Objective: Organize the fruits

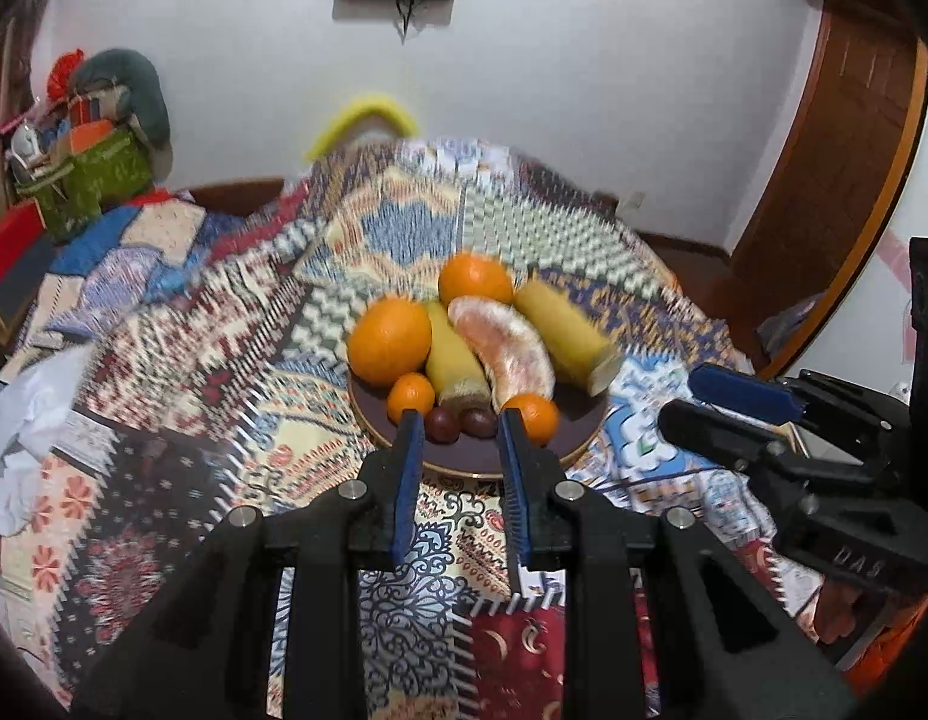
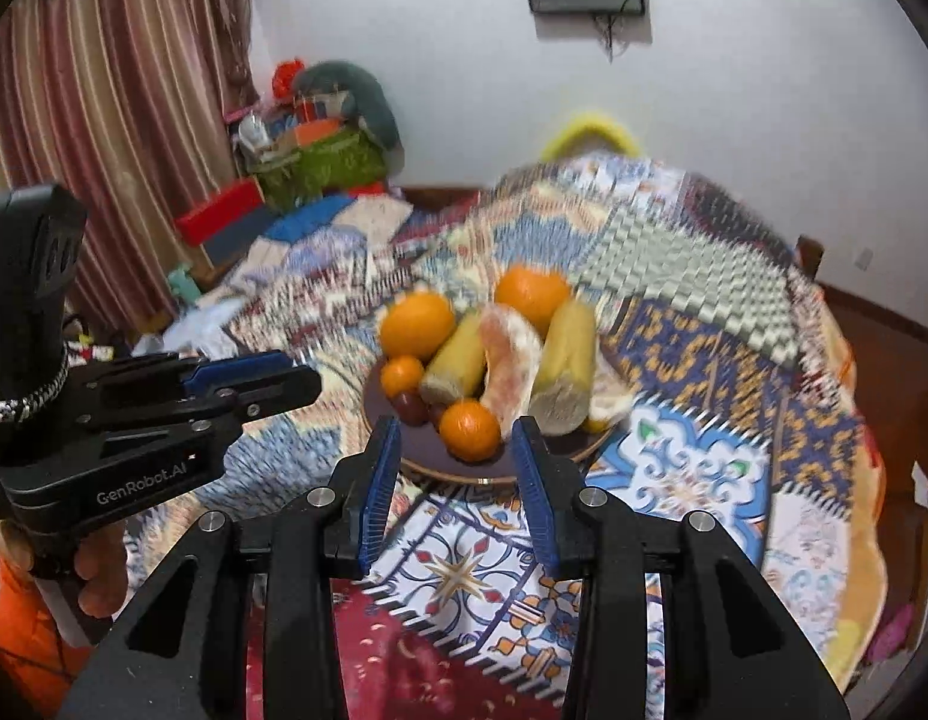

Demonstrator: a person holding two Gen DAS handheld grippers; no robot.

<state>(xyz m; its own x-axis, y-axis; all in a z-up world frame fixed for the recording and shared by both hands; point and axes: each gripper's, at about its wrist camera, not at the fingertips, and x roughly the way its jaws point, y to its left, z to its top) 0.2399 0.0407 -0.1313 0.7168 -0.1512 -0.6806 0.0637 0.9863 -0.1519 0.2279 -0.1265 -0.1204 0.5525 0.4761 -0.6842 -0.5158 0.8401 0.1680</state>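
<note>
A dark round plate point(image 1: 517, 450) point(image 2: 428, 450) on the patterned tablecloth holds the fruit: two large oranges point(image 1: 390, 341) point(image 2: 417, 325), two small tangerines point(image 1: 411, 397) point(image 2: 469, 429), two yellow cut pieces point(image 1: 564, 327) point(image 2: 564, 360), a peeled pomelo segment point(image 1: 505, 348) point(image 2: 508, 360) and two dark red fruits point(image 1: 441, 423) point(image 2: 408, 407). My left gripper point(image 1: 461, 420) is open and empty just short of the plate's near rim; it also shows in the right wrist view point(image 2: 254, 384). My right gripper point(image 2: 455, 426) is open and empty before the plate; it also shows in the left wrist view point(image 1: 697, 396).
The round table point(image 1: 224, 360) is covered by a colourful patchwork cloth. A yellow chair back point(image 1: 359, 117) stands behind it. Boxes and a green bag point(image 1: 98, 174) are piled at the far left. A wooden door point(image 1: 835, 180) is at the right, a curtain point(image 2: 104, 120) at the left.
</note>
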